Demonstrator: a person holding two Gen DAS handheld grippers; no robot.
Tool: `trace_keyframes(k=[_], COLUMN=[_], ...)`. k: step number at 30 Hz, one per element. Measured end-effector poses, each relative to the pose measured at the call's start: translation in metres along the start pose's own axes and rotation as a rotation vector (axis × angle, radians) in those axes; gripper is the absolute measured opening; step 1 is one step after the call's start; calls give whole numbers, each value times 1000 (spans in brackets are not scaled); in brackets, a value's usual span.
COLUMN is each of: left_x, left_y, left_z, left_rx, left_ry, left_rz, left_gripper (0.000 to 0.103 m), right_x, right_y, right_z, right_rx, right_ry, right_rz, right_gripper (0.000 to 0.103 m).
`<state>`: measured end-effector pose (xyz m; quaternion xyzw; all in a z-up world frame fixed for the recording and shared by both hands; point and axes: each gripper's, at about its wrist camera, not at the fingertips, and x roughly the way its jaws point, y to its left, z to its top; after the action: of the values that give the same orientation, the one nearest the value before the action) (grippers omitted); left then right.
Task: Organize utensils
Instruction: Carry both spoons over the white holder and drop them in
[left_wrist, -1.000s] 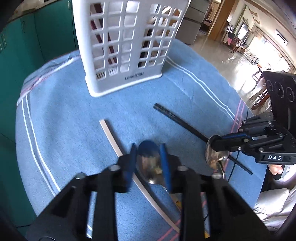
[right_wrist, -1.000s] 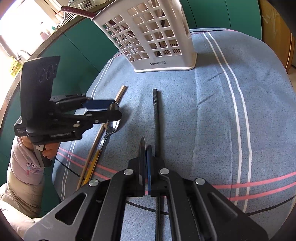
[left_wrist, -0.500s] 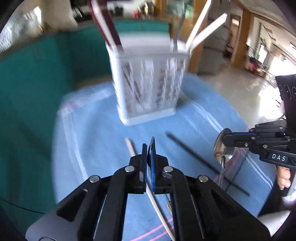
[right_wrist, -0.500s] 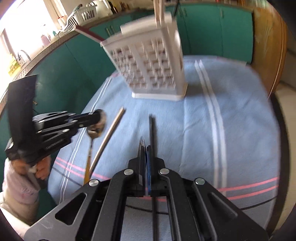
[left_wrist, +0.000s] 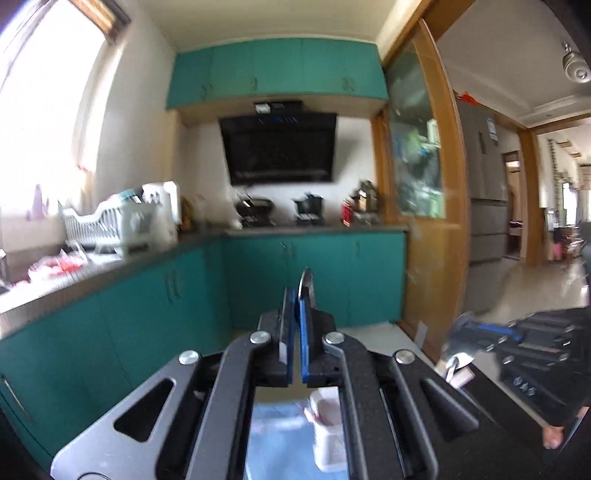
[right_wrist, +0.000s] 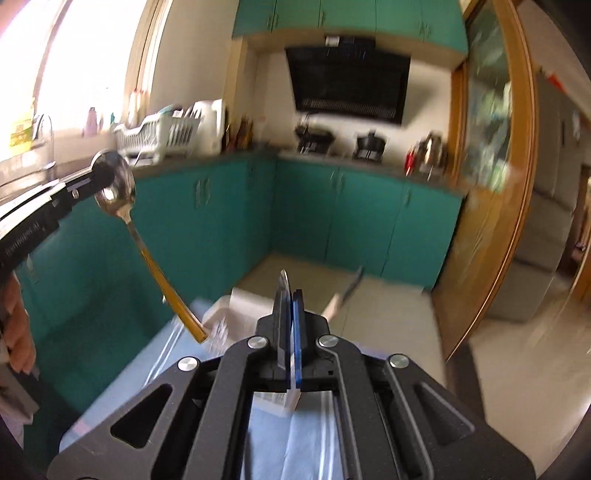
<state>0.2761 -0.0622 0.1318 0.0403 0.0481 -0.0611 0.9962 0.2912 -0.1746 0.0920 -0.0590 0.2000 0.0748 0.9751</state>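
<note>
My left gripper (left_wrist: 298, 306) is clenched on the left spoon (left_wrist: 306, 282). Its own camera shows only a thin metal edge rising between the blue pads. The right wrist view gives the rest: the bowl (right_wrist: 116, 188) pinched at the tips of the left gripper (right_wrist: 105, 173), with the amber handle hanging down and slanting toward the white basket (right_wrist: 240, 306).

My right gripper (right_wrist: 291, 306) is likewise shut on the right spoon (right_wrist: 283, 284), again a mere sliver edge-on. The left wrist view shows its bowl (left_wrist: 456, 356) held at the tips of the right gripper (left_wrist: 469, 328), blurred.

The basket stands on the blue cloth (right_wrist: 306, 443), below both pairs of jaws. Beyond are teal cabinets (right_wrist: 362, 218).
</note>
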Motion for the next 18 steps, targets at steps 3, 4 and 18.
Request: trace_keyframes(k=[3, 4, 18], left_x=[25, 35, 108], left_y=[5, 5, 11], left_z=[3, 0, -71], left_rx=[5, -3, 21], left_ry=[13, 34, 245], left_rz=[32, 34, 26], left_gripper=[3, 3, 3], right_x=[10, 18, 110], right_y=[-1, -1, 14], right_z=[20, 24, -8], right_rx=[-18, -26, -62], right_ry=[-56, -64, 78], right_rz=[-82, -109, -140], right_gripper=[2, 2, 2])
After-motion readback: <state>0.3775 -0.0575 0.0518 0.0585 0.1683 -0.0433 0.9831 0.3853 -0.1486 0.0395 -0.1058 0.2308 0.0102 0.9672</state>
